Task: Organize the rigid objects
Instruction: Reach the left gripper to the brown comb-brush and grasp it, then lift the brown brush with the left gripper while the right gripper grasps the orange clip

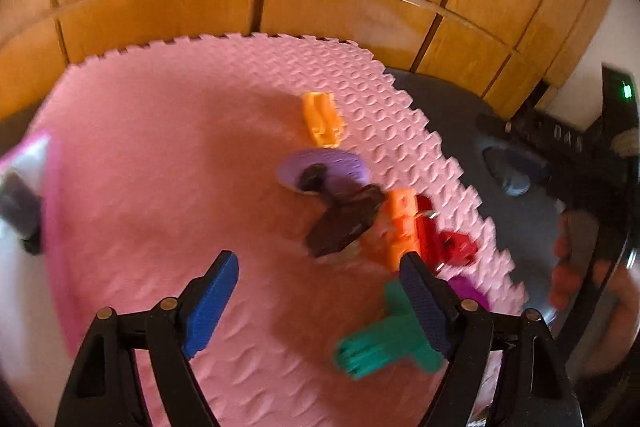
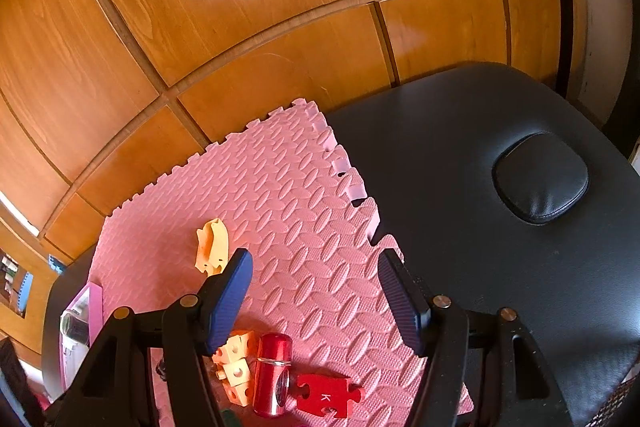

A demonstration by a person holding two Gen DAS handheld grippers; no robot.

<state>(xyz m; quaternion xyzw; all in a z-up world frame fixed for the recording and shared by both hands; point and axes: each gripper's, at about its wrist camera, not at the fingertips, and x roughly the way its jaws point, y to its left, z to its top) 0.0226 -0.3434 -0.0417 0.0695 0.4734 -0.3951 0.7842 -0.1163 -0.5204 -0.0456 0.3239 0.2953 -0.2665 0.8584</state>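
Observation:
Several toy pieces lie on a pink foam mat (image 1: 160, 167). In the left wrist view I see a yellow-orange piece (image 1: 322, 123), a purple disc (image 1: 320, 169), a dark brown piece (image 1: 344, 223), an orange block stack (image 1: 404, 223), red pieces (image 1: 456, 247) and a green piece (image 1: 384, 343). My left gripper (image 1: 318, 259) hangs open above them, its pads holding nothing. In the right wrist view my right gripper (image 2: 315, 257) is open over bare mat (image 2: 300, 207). Behind its left finger lie orange blocks (image 2: 236, 363), a red cylinder (image 2: 272, 375) and a red puzzle piece (image 2: 328, 397). The yellow-orange piece (image 2: 212, 247) lies farther off.
The mat rests on a black padded table (image 2: 480, 227) with a cushioned hollow (image 2: 540, 179). A pink tray (image 2: 94, 307) holding a grey object (image 2: 74, 327) sits at the mat's left edge. Wooden cabinet doors (image 2: 240, 7) stand close behind. The left wrist view is motion-blurred.

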